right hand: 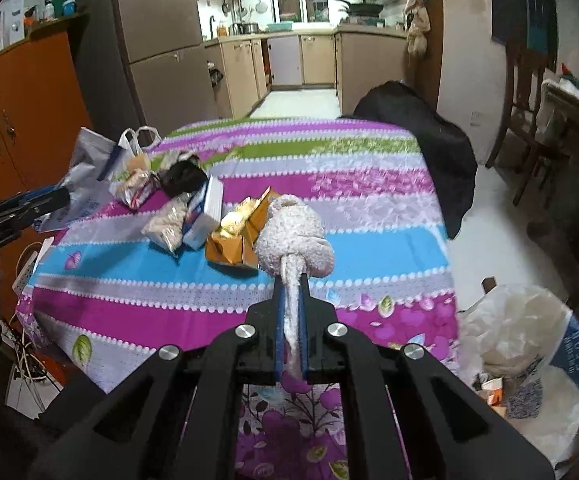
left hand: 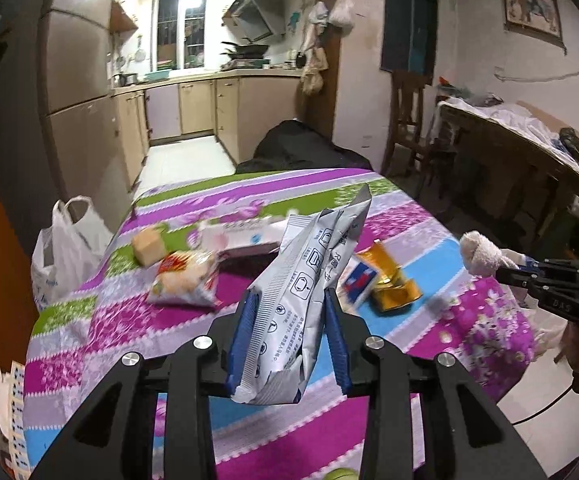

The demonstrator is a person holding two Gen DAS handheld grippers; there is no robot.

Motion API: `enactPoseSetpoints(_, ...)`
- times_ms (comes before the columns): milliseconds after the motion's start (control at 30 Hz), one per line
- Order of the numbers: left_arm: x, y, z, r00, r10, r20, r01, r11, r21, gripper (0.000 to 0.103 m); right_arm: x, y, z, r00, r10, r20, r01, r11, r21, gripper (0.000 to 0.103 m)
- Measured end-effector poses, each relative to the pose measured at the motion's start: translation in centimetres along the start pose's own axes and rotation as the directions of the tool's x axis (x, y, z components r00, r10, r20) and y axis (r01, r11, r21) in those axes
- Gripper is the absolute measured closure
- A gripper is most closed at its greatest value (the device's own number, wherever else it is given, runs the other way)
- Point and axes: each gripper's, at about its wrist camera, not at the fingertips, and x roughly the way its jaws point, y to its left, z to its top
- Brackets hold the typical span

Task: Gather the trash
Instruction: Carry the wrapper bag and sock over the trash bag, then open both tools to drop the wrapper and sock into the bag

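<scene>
My left gripper point(left hand: 289, 300) is shut on a silver-white printed wrapper point(left hand: 309, 280) and holds it above the striped floral tablecloth point(left hand: 129, 320). It also shows at the left of the right wrist view point(right hand: 85, 172). My right gripper point(right hand: 291, 280) is shut on a fuzzy cream sock point(right hand: 295, 236), held above the table; the sock also shows in the left wrist view point(left hand: 481, 254). On the cloth lie a gold foil pack point(right hand: 237, 236), a blue-white box point(right hand: 205, 212), a snack bag point(left hand: 185, 280), a tan block point(left hand: 149, 246) and a long white box point(left hand: 245, 232).
A white plastic bag point(left hand: 65, 252) hangs at the table's left edge. Another plastic bag with trash point(right hand: 525, 344) sits on the floor to the right. A black bag point(right hand: 421, 128) lies past the far right corner. A chair point(left hand: 409, 120) and a side table point(left hand: 529, 140) stand at right.
</scene>
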Motion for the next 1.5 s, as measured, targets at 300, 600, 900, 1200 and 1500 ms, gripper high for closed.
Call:
enactPoseSetpoints(300, 0.5, -6.2, 5.0, 0.994, -0.107, 0.006, 0.106, 0.988, 0.115, 0.067, -5.8, -2.1, 2.2, 0.997, 0.002, 0.074, -0.003, 1.000, 0.012, 0.099)
enactPoseSetpoints(600, 3.5, -17.4, 9.6, 0.962, -0.268, -0.048, 0.271, 0.925, 0.266, 0.067, -11.3, -8.0, 3.4, 0.989, -0.138, 0.062, 0.133, 0.988, 0.079, 0.099)
enactPoseSetpoints(900, 9.8, -31.2, 11.0, 0.897, -0.364, -0.250, 0.436, 0.817, 0.377, 0.067, -13.4, -16.0, 2.2, 0.946, -0.280, -0.163, 0.307, 0.935, 0.177, 0.099)
enactPoseSetpoints(1200, 14.2, -41.3, 9.2, 0.841, -0.354, -0.409, 0.521, 0.735, 0.434, 0.067, -12.6, -21.5, -0.5, 0.873, -0.322, -0.366, 0.416, 0.884, 0.214, 0.099)
enactPoseSetpoints(1500, 17.2, -44.0, 6.8, 0.776, -0.366, -0.514, 0.580, 0.734, 0.353, 0.067, -11.1, -23.3, -1.8, 0.834, -0.305, -0.460, 0.433, 0.878, 0.203, 0.099)
